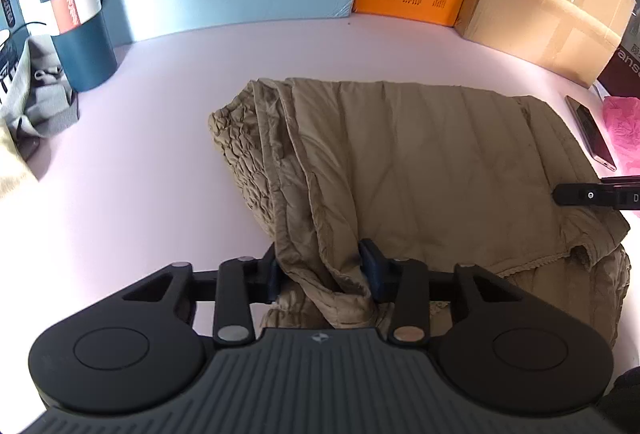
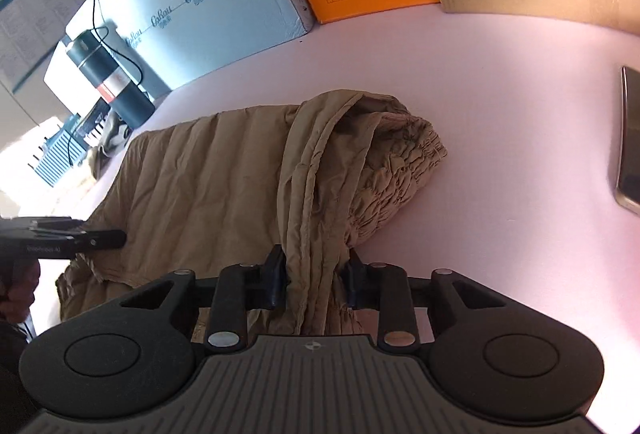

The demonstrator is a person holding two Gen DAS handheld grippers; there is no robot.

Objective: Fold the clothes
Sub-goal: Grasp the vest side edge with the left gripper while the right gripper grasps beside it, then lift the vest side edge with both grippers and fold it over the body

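My left gripper (image 1: 322, 272) has its jaws pinched on a gathered ridge of the tan quilted garment (image 1: 420, 153), and my right gripper (image 2: 316, 280) is clamped the same way on a bunched fold at the other end of it; the garment lies partly folded on the pale pink table (image 1: 140, 173), with a crinkled elastic band (image 2: 400, 161) bulging out along 1 side. My worry is that each pinch takes in several layers at once. If 1 layer slides out of the bunch as I lift or carry it over, I judge the fold would come down crooked or fall open, and this slick, puffy cloth looks ready to do that. Pulling my 2 grips at different heights or speeds could twist the panel and drag the lower layers across the table. The phone (image 1: 592, 133) lies just beside the garment's edge, so a sweeping hem could nudge it, and the teal flask (image 1: 72, 5) stands at the far left, well apart but tall enough to tip if cloth swings that way. I cannot see how deep the cloth sits between my jaws, since my own bodies cover the near hem in both views. The underside layers are hidden, the pink thing (image 1: 624, 129) at the right edge is cut off, and I cannot tell what kind of garment this is.
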